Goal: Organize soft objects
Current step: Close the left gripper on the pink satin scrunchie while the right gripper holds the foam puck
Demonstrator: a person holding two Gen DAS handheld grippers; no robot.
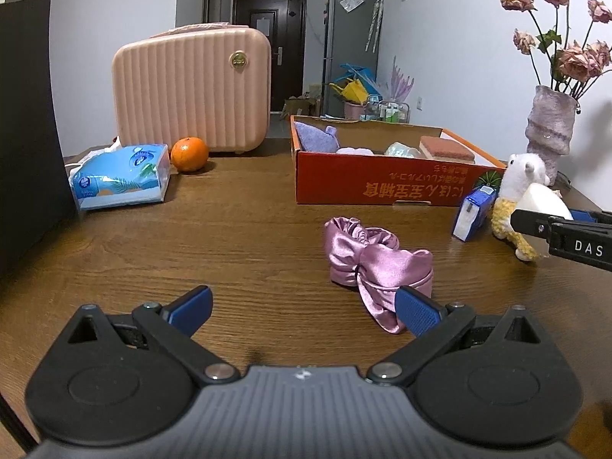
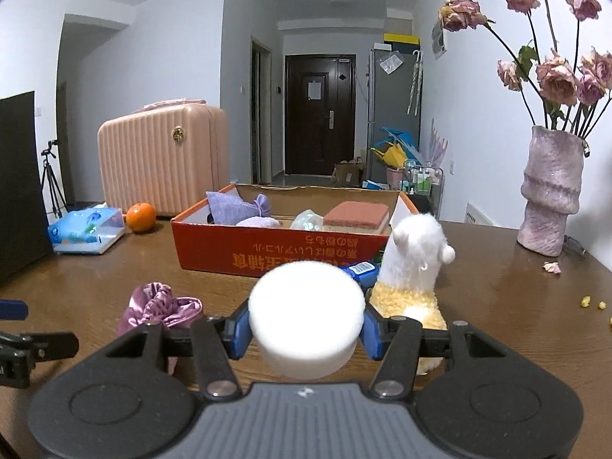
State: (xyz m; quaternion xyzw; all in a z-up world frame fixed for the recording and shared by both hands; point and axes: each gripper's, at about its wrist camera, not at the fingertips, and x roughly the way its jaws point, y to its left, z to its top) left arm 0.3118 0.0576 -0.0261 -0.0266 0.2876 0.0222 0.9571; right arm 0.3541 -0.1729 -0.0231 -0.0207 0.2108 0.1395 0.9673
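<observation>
A: Above the bench (image 2: 497, 306), we see the right gripper (image 2: 306, 331) clamping a round white sponge (image 2: 306, 306) before the red cardboard box (image 2: 275, 248).

B: We note the left gripper (image 1: 302, 308): fingers apart, empty, satin scrunchie (image 1: 373, 264) just beyond.

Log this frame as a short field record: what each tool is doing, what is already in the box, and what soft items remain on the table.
right tool: shut on a round white sponge, held above the table
left tool: open, empty, low over the wooden table
red cardboard box: holds a purple pouch, a red-topped sponge, a few pale items
still outside box: pink satin scrunchie, alpaca plush
not soft, left on table: orange, tissue pack
</observation>
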